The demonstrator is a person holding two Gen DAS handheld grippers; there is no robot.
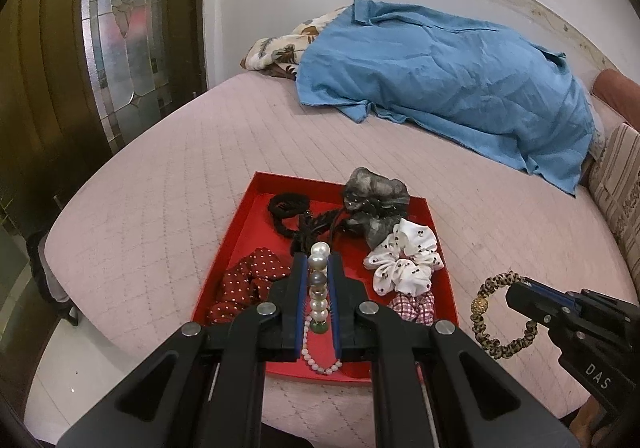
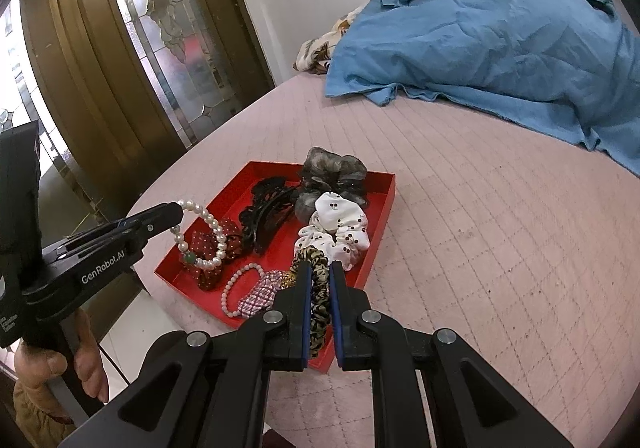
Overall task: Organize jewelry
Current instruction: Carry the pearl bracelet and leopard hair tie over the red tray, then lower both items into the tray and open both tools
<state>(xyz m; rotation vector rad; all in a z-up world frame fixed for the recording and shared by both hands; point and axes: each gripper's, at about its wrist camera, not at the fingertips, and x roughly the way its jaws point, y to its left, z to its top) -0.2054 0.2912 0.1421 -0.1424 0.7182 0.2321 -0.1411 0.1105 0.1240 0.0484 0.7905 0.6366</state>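
A red tray lies on the pink bed and holds hair ties, a black claw clip and a small pink bead bracelet. My left gripper is shut on a pearl bracelet and holds it above the tray's near left part. My right gripper is shut on a leopard-print hair tie with a gold bead, at the tray's near right edge.
In the tray lie a red dotted scrunchie, a white printed scrunchie, a grey sheer scrunchie and a checked scrunchie. A blue garment covers the bed's far side. A glass-panelled door stands at left.
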